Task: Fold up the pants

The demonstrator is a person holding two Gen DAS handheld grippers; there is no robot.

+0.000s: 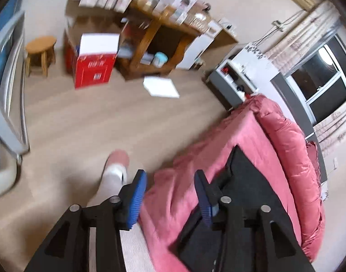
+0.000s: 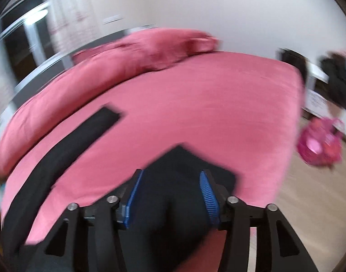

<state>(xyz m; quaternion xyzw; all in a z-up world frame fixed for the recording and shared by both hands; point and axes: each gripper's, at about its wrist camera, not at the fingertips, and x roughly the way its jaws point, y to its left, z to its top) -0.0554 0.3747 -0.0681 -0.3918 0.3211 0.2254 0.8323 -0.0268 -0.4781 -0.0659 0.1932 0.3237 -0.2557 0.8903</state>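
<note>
On the pink bed [image 2: 195,104] the black pants [image 2: 179,165] are laid flat, one long leg [image 2: 66,140] stretched toward the far left edge. Above the near part of the pants the right gripper [image 2: 170,192] is held with its blue pads parted and nothing pinched between them. Over the bed's edge by the wooden floor [image 1: 105,117] the left gripper [image 1: 170,195] is likewise seen parted and empty.
</note>
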